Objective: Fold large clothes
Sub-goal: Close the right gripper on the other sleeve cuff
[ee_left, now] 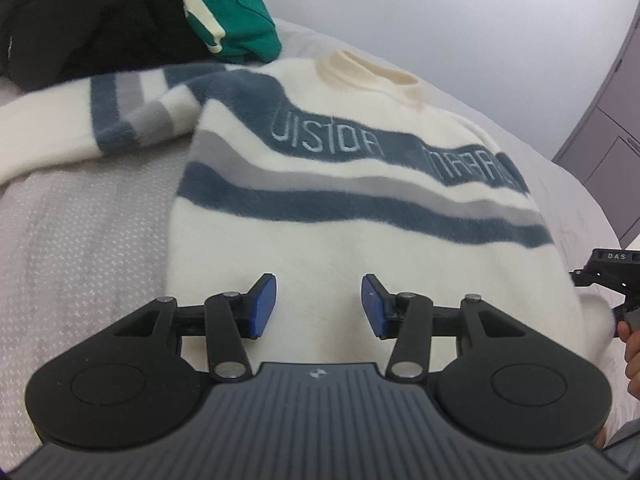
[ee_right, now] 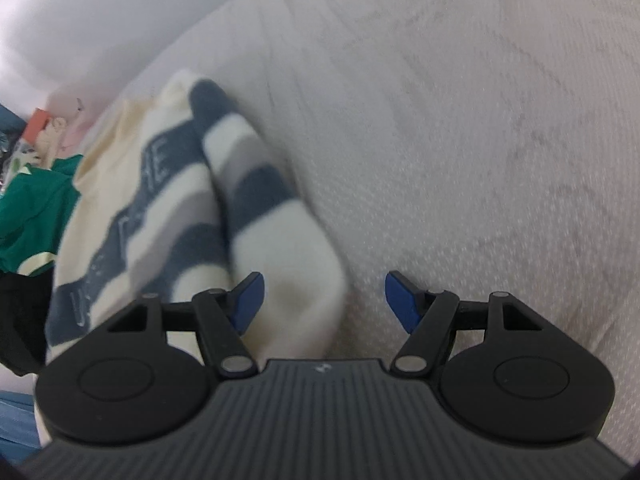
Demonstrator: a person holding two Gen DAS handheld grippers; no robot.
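Sweater [ee_left: 328, 216]: cream knit with blue and grey stripes and lettering across the chest; spread front up on the bed [ee_left: 80, 224], collar [ee_left: 368, 70] at the far end, hem toward the camera.
Sleeve, left view [ee_left: 80, 124]: stretched out sideways from the body, striped, lying on the bed.
Sleeve, right view [ee_right: 276, 216]: lying along the body's edge, cuff end [ee_right: 304, 300] nearest the camera.
Left gripper [ee_left: 318, 304]: above the plain cream lower part of the sweater; fingers [ee_left: 264, 304] apart at a middling width, blue pads facing each other, only cloth surface seen in the gap, nothing pinched.
Right gripper [ee_right: 324, 300]: at the sweater's edge, partly over bare bed; fingers [ee_right: 402, 300] spread rather wide, nothing clamped.
Cuff relative to right fingers: in the left half of the gap, close by the left pad; right pad over bare bed, well clear of the cloth. Contact between cuff and left pad: cannot tell, view blurred.
Other gripper in left view [ee_left: 608, 272]: black frame at the right edge beside the sweater's side, a hand [ee_left: 632, 344] below it.
Green garment [ee_left: 228, 8]: heaped past the outstretched sleeve, against a black garment [ee_left: 80, 20].
Bed: pale grey patterned cover, carrying all items.
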